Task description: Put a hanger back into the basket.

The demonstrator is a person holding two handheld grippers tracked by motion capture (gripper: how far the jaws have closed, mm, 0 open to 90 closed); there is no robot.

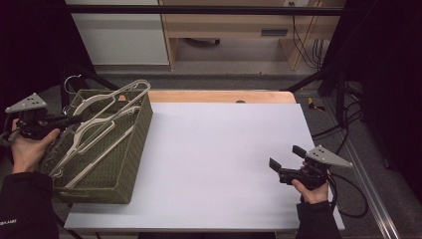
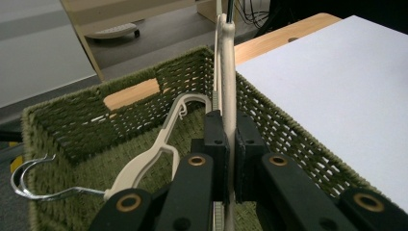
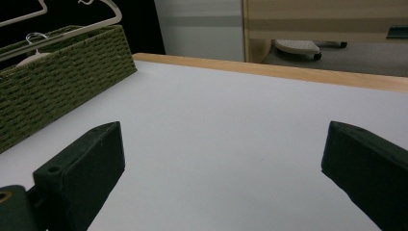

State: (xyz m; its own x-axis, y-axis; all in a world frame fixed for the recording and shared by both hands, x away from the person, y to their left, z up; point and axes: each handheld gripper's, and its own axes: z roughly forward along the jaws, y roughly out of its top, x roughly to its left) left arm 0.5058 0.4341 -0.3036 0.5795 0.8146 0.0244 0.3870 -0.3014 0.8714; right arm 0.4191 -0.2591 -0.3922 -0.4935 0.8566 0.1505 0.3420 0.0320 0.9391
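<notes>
Left gripper view: left gripper (image 2: pixel 230 159) clamped on cream hanger (image 2: pixel 227 72), long axis ahead over the basket (image 2: pixel 298 144); right gripper (image 1: pixel 287 162) apart, well away.

A wooden table (image 1: pixel 219 96) carries a white board (image 1: pixel 219 159) that covers most of its top; a green woven basket (image 1: pixel 130 149) stands at the board's left edge, overhanging the board's near-left corner
</notes>
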